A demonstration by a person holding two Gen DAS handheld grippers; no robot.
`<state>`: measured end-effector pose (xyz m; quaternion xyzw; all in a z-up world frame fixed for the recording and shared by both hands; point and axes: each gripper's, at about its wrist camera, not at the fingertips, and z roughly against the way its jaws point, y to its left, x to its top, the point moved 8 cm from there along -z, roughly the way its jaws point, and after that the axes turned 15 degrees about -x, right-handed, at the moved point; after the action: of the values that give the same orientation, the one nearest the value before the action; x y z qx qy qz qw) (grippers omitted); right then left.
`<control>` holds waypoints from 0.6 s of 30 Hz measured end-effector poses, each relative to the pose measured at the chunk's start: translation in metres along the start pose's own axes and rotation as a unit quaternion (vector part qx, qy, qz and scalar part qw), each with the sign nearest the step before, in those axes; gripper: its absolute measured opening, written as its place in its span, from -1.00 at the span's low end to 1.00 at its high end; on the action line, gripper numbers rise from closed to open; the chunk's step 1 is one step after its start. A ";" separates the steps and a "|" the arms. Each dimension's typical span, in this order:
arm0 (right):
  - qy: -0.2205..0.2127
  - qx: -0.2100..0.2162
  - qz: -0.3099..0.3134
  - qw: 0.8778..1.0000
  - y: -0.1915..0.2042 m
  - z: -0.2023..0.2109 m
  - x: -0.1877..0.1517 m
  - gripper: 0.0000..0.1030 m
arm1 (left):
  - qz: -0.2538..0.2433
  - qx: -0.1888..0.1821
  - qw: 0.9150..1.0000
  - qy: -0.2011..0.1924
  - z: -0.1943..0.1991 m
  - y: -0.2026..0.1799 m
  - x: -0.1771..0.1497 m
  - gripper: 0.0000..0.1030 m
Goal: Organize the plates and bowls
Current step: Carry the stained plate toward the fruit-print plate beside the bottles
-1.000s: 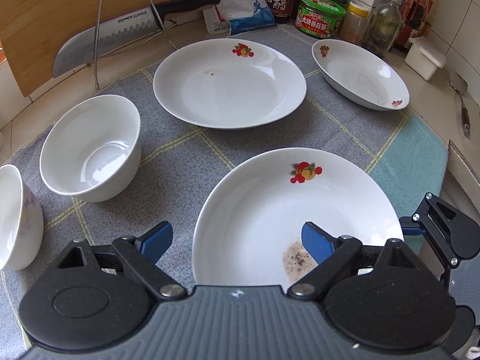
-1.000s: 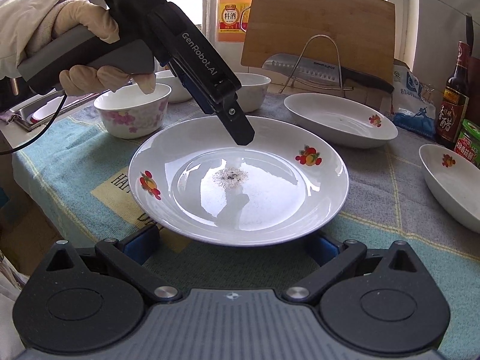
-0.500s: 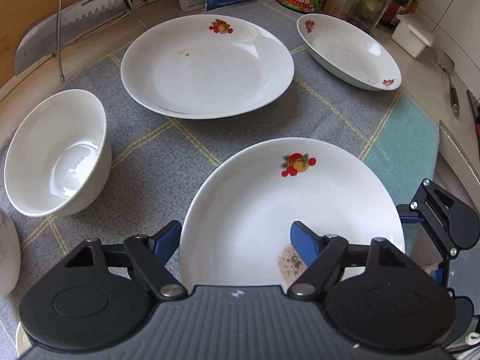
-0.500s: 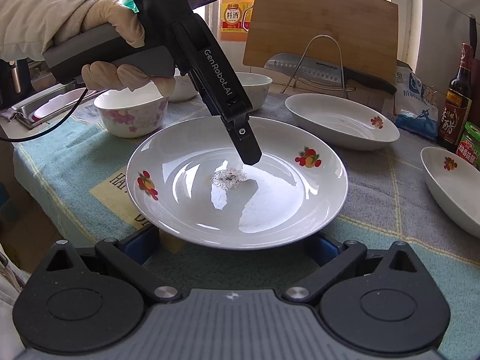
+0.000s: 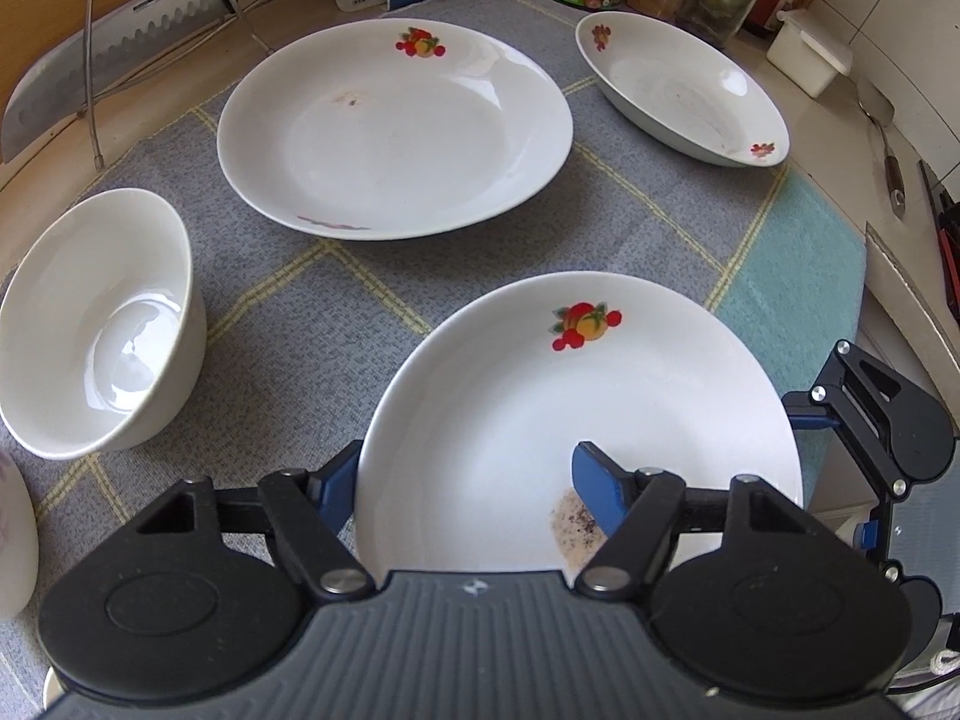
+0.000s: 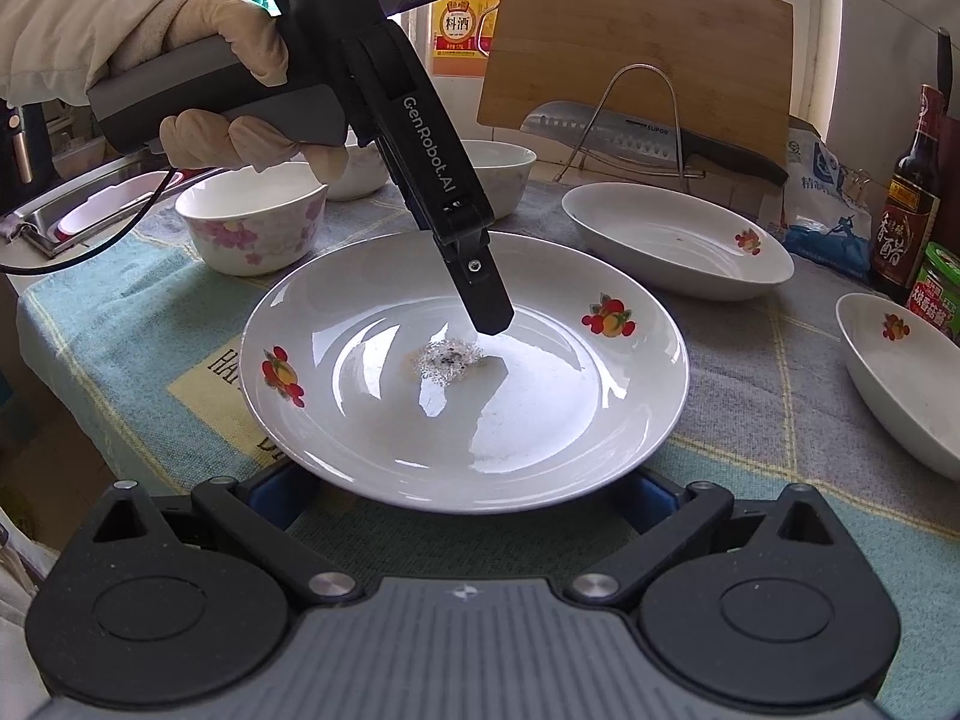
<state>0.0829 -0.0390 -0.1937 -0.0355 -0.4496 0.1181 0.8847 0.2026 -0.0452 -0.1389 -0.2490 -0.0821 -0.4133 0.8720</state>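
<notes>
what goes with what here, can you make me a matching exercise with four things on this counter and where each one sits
Things:
1. near plate
2. knife
3. plain white bowl
4. flowered bowl

Places:
A. leaning in the wire rack in front of the cutting board
B. on the grey cloth, left of the plates in the left wrist view
C. under the left gripper, rim between its closing jaws
D. on the blue-green cloth, below the gloved hand

Pairs: 1-C, 2-A, 3-B, 4-D

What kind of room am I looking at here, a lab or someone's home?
Most likely a home kitchen counter. A cleaver rests in a wire rack before a wooden cutting board, bottles of cooking wine and vinegar stand at the back, and part of a steel sink shows at the left.
</notes>
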 end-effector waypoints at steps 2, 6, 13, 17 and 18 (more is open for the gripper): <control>0.001 0.000 -0.001 1.000 0.000 0.000 0.000 1.00 | -0.001 -0.001 1.000 0.002 -0.001 0.000 0.000 0.40; 0.004 0.001 0.000 1.000 0.000 0.000 0.000 1.00 | -0.003 -0.003 1.000 0.006 -0.004 -0.001 0.002 0.40; 0.014 0.002 0.001 1.000 0.000 -0.001 0.002 1.00 | -0.004 -0.005 1.000 0.008 -0.004 -0.001 0.001 0.40; 0.016 0.006 -0.002 1.000 -0.001 -0.001 0.004 1.00 | -0.003 -0.006 1.000 0.006 -0.003 -0.002 0.002 0.40; 0.016 0.007 -0.002 1.000 -0.002 0.000 0.004 1.00 | -0.004 -0.005 1.000 0.006 -0.002 -0.002 0.002 0.40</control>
<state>0.0859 -0.0395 -0.1901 -0.0298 -0.4345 0.1189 0.8923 0.2025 -0.0488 -0.1396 -0.2511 -0.0761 -0.4186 0.8695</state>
